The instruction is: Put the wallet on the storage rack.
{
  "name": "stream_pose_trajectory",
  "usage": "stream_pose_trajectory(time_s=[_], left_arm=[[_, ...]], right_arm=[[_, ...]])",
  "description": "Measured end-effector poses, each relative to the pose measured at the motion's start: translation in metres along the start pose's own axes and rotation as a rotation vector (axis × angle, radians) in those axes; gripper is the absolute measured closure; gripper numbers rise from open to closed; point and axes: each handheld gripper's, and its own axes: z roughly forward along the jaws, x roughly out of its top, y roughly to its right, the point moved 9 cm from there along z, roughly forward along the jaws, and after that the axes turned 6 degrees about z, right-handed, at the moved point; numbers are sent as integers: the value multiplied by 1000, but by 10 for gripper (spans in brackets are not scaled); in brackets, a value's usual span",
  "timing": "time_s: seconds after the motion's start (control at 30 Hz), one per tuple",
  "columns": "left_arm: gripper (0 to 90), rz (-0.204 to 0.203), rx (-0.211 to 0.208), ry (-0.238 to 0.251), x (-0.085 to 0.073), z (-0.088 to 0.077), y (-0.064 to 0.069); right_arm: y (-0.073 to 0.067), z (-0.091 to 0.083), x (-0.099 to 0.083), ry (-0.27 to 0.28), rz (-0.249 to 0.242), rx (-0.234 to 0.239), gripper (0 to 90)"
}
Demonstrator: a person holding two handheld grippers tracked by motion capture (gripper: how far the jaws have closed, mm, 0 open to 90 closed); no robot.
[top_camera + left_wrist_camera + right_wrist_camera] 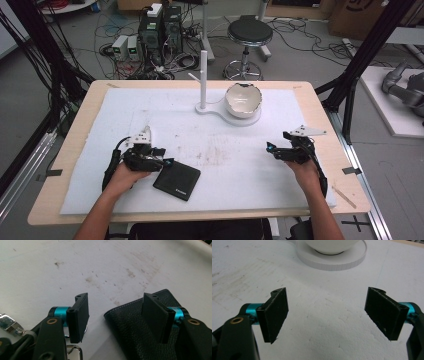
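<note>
A black leather wallet (176, 182) lies flat on the white mat (235, 150), near the front and left of centre. My left gripper (167, 162) sits at the wallet's left corner. In the left gripper view, the wallet (130, 325) has one corner in the gap of my left gripper (116, 297). One jaw stands over the leather and the other over bare mat, and neither pad presses on it. My right gripper (270, 148) rests low at the right of the mat. In its own view the right gripper (327, 293) is wide open with nothing between its jaws.
A white bowl (243, 99) sits on a round white base (250, 120) at the back centre, beside an upright white post (203, 75). The bowl (329, 245) and base (332, 261) lie straight ahead of the right gripper. The wooden table edge (200, 216) runs along the front.
</note>
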Motion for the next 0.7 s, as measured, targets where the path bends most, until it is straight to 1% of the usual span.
stream_pose_trajectory(time_s=[0.03,0.07,0.1,0.13,0.17,0.2,0.23,0.33,0.4,0.43,0.47,0.5,0.53,0.6,0.63,0.67,0.7], left_arm=[[397,0,0,0,0,0,0],[399,0,0,-17,-2,1,0],[400,0,0,-17,-2,1,0],[401,-1,-1,-42,-5,4,0],[401,-8,-1,-52,-6,5,0],[406,-8,-1,-52,-6,5,0],[406,-13,-11,-56,-6,6,1],[413,-19,-26,-61,-7,8,3],[419,-13,-29,-69,-8,9,4],[432,-16,-30,-67,-8,10,4],[443,-15,-41,-68,-8,10,5],[473,-15,-41,-68,-8,10,5],[503,-18,-55,-64,-8,11,7],[538,-34,-54,-53,-8,11,6],[560,-34,-54,-53,-8,11,6],[595,-50,-55,-46,-8,11,5],[595,-54,-53,-41,-7,10,4]], right_arm=[[0,0,0,0,0,0,193],[0,-1,1,6,1,-1,193],[0,-1,1,6,1,-1,193],[-1,-1,0,4,-3,-1,193],[-1,-1,0,2,-2,1,193],[-1,-1,0,2,-2,1,193],[-2,-1,0,4,-7,2,193],[-2,-2,1,8,-9,-4,193],[-1,-3,1,11,-6,-4,193],[-1,-3,1,9,-5,-4,193],[-1,-3,1,10,-5,-3,193],[-1,-3,1,8,-8,-3,193],[-1,-3,1,8,-8,-3,193],[-1,-1,1,4,-8,-2,193],[-1,-1,1,5,-12,-2,193],[-2,-1,2,5,-11,-2,193],[-2,-1,2,5,-11,-2,193]])
